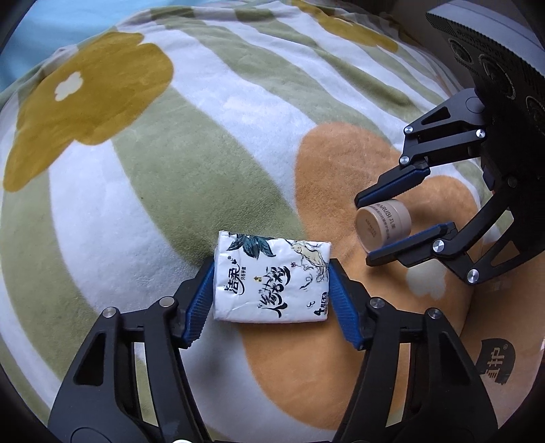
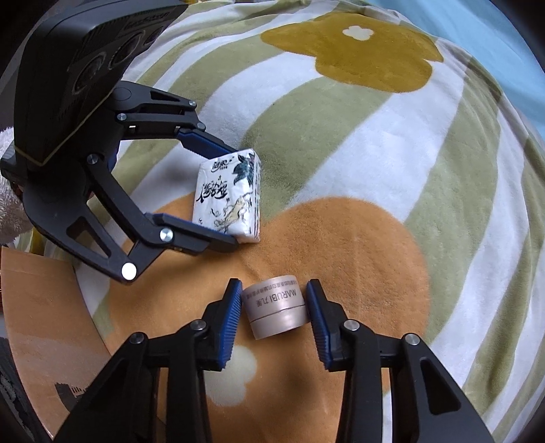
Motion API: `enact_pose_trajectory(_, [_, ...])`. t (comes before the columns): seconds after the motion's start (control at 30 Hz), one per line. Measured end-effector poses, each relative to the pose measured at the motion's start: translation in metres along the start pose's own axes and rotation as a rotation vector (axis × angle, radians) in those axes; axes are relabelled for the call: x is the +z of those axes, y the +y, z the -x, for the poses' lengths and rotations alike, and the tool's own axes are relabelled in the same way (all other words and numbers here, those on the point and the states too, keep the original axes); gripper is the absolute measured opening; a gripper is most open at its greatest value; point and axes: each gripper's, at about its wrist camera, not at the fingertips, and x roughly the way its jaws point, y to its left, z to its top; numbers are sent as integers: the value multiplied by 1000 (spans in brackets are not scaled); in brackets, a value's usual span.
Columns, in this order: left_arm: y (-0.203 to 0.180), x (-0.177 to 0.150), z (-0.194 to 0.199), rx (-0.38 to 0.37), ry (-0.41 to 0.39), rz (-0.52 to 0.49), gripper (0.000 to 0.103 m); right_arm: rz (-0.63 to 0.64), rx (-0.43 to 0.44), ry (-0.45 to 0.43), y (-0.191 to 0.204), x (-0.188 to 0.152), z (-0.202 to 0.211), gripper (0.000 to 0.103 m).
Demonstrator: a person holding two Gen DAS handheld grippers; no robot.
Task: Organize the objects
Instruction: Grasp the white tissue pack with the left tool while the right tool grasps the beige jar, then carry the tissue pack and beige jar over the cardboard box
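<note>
- Left claw (image 1: 270, 289) clamps the tissue pack (image 1: 270, 277) by its two short ends, on the flowered fleece blanket (image 1: 143, 177)
- Right claw (image 2: 274, 311) grips the small beige cream jar (image 2: 276, 311), lying on its side just right of the pack, on the orange flower

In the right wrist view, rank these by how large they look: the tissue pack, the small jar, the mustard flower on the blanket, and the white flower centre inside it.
1. Mustard flower
2. Tissue pack
3. Small jar; it is nearer the camera, so its rank against the pack is unsure
4. White flower centre
</note>
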Motion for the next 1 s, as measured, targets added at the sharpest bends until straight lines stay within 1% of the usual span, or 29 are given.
enact_pose_trajectory(0.23, [0, 2, 5, -1, 5, 7, 59, -5, -6, -6, 0, -6, 5, 35])
enact_pose_trajectory(0.5, [-1, 7, 28, 14, -19, 32, 59, -16, -34, -30, 4, -14, 30, 35])
enact_pose_trajectory(0.63, [-5, 11, 48, 40, -35, 34, 59, -14, -53, -45, 8, -18, 49, 35])
enact_pose_trajectory(0.77, [-8, 16, 80, 53, -72, 59, 59, 1, -73, -65, 15, -21, 77, 35])
enact_pose_trajectory(0.87, [-14, 19, 107, 72, -98, 64, 59, 7, -82, -82, 29, -9, 97, 35])
enact_pose_trajectory(0.9, [-17, 18, 115, 77, -106, 65, 59, 9, -86, -88, 24, 6, 102, 35])
enact_pose_trajectory(0.97, [-23, 17, 135, 90, -125, 71, 59, 6, -91, -101, 26, 12, 118, 35])
enact_pose_trajectory(1.0, [-26, 15, 143, 94, -132, 75, 59, 3, -94, -108, 37, 8, 122, 35])
